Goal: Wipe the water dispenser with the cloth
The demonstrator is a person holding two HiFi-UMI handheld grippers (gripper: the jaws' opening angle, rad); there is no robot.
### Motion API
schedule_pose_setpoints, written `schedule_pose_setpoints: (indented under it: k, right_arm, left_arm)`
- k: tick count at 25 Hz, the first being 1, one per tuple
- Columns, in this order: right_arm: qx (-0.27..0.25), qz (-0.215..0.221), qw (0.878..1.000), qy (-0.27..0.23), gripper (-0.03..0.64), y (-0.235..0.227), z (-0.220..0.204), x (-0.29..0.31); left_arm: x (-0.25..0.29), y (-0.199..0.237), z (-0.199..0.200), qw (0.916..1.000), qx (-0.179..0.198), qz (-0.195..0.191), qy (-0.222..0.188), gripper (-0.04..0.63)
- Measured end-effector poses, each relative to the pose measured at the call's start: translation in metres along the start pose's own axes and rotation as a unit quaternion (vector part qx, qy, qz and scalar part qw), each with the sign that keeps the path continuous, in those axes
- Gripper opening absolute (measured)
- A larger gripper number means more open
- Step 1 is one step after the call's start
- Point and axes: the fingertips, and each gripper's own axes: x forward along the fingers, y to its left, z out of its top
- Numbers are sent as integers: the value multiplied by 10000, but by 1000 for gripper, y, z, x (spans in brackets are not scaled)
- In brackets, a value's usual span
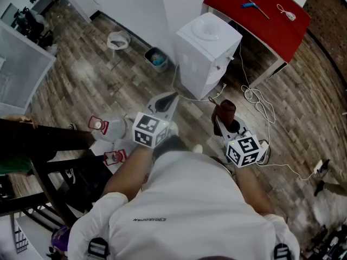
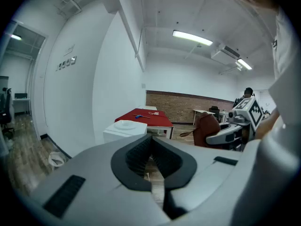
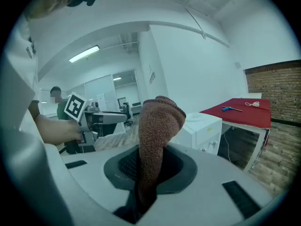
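The right claw [image 3: 148, 166] is clamped on the brown cloth [image 3: 157, 126], which stands upright. The left claw [image 2: 151, 159] is pressed together, empty. The white water dispenser [image 1: 209, 53] stands ahead, beside the red bench [image 1: 260, 15].

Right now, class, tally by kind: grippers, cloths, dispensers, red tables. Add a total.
Grippers: 2 (left gripper, right gripper)
Cloth: 1
Dispenser: 1
Red table: 1
Total: 5

Brown cloth [image 3: 156, 135] clamped upright between the fingers [image 3: 126, 166]; white water dispenser [image 3: 203, 128] beyond, at three o'clock.
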Motion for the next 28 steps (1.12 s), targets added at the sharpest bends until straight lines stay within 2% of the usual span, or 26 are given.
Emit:
schedule_pose_setpoints:
  k: [8, 12, 17, 28]
  right_arm:
    - [67, -29, 10000, -18, 55, -6, -1, 1]
    - [377, 118, 9992, -70, 57, -6, 1, 4]
    - [342, 225, 9991, -56, 57, -4, 0, 9]
    - [588, 218, 9980, 99, 57, -9, -6, 33]
  left_arm:
    - [5, -1, 0, 10000, 55, -28, 13, -8]
    - [6, 1, -1, 10000, 61, -14, 36, -8]
    - [7, 2, -2, 10000, 46, -1, 66, -8]
    - [10, 25, -12, 9999, 30, 44, 163, -8]
